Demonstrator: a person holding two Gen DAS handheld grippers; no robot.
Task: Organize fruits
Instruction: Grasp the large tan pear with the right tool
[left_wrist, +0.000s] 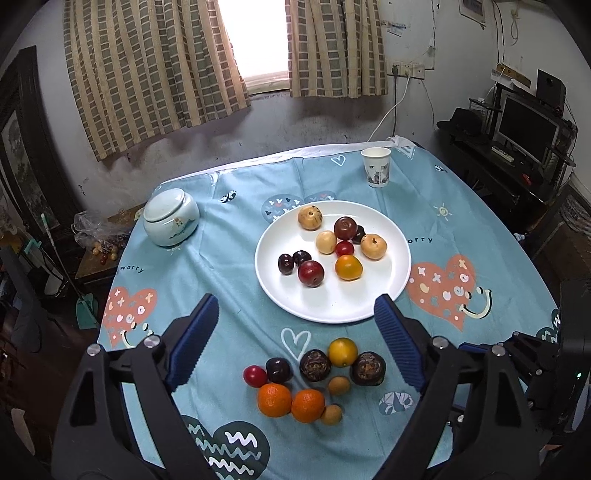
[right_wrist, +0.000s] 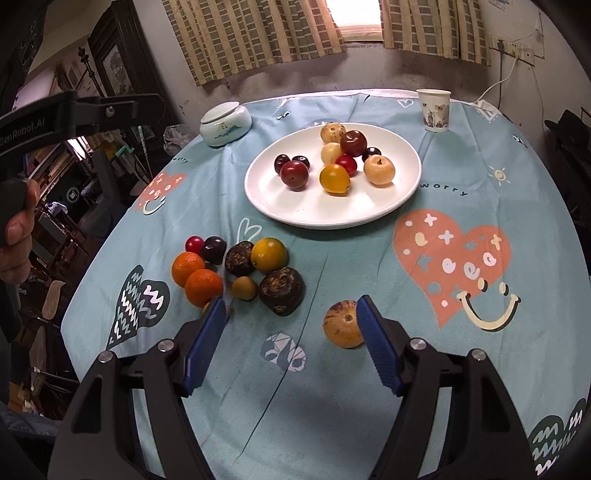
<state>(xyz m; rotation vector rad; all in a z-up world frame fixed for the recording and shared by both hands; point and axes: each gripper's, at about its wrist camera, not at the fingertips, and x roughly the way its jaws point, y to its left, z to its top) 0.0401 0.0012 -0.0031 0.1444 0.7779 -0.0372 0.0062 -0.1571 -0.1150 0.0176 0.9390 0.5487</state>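
On the left, our left gripper (left_wrist: 295, 317) hangs with its fingers wide and empty. The cluster of loose fruit (left_wrist: 314, 380) lies on the worktop (left_wrist: 229, 229) just ahead, between those fingers. The white plate (left_wrist: 325, 310) sits beyond it, already carrying several fruits.

Moving right, our right gripper (right_wrist: 291, 317) is also spread wide, holding nothing. In its view the cluster (right_wrist: 240, 269) lies ahead and left. A lone speckled tan fruit (right_wrist: 341, 325) rests apart from the rest, just inside the right-hand finger (right_wrist: 376, 343); whether they touch we cannot tell. It is roundish, so no grasp axis matters.

We judge the right hand nearer to that stray fruit. It would need to shift slightly right to centre it, then carry it forward to the plate (right_wrist: 332, 218).
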